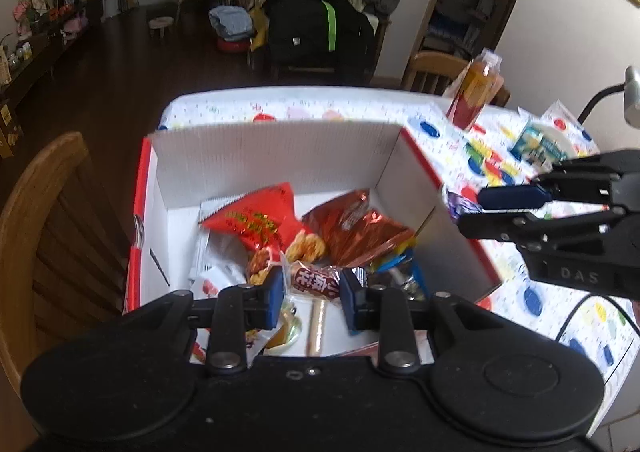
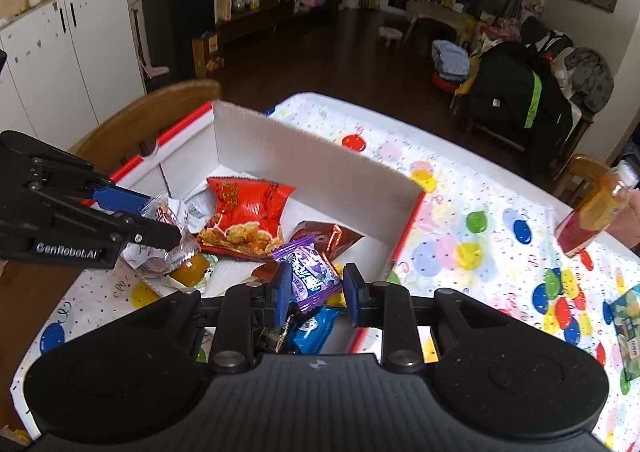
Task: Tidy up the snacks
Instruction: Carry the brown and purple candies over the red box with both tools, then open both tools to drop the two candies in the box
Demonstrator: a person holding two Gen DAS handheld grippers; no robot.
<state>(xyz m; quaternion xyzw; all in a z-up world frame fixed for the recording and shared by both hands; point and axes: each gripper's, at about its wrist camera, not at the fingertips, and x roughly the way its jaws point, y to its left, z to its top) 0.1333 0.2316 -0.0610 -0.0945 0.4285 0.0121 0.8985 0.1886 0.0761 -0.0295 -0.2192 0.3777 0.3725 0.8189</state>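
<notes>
left hand-held gripper (image 1: 311, 294) clamped on small red snack pack (image 1: 316, 282) | right hand-held gripper (image 2: 316, 290) clamped on purple candy pack (image 2: 308, 272) | both over white box (image 1: 276, 156), drop is straight down

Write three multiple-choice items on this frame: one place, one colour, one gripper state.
1. Where is the red chip bag?
A. in the box
B. on the chair
C. on the floor

2. What colour is the packet in the right gripper?
A. green
B. purple
C. yellow

3. The left gripper is:
A. open and empty
B. out of sight
C. shut on a snack

A: the red chip bag lies inside the box.
B: the right gripper clamps a purple packet.
C: the left gripper pinches a clear-wrapped snack.
</notes>
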